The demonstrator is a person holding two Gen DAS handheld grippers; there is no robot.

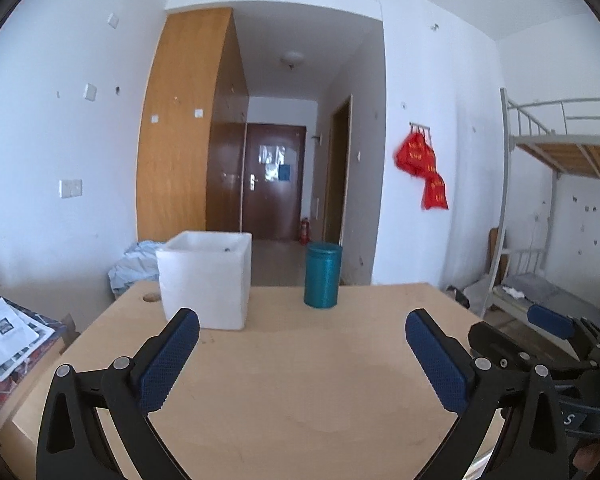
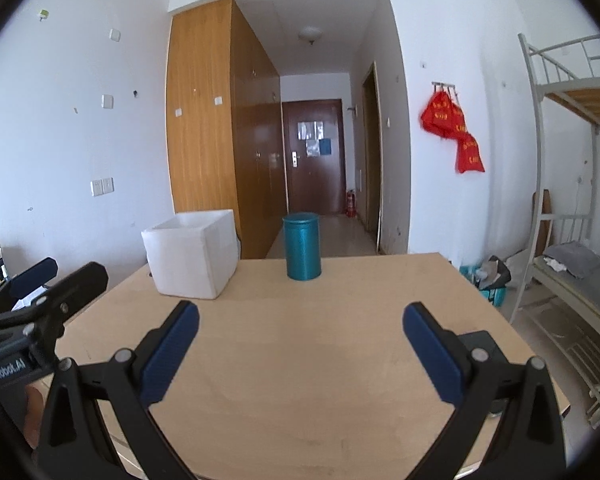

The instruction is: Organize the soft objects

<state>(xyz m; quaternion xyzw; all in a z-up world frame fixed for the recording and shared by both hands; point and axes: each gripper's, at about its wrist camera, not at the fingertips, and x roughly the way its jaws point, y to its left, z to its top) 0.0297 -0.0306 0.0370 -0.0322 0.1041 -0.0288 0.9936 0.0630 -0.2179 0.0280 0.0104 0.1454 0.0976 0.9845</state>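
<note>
Left gripper (image 1: 302,326) and right gripper (image 2: 300,320): jaws fully spread, empty, over light wooden table (image 1: 300,380). Frame centre: white foam box (image 1: 204,284), teal cylindrical canister (image 1: 322,276).

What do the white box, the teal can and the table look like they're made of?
White box: likely foam, with thick matte walls. Teal can: probably metal or plastic, with a faint sheen. Table: light wood or laminate, pale smooth top with little visible grain.

Both wrist cameras sit side by side, low over the table (image 1: 300,380), facing the doorway.
</note>
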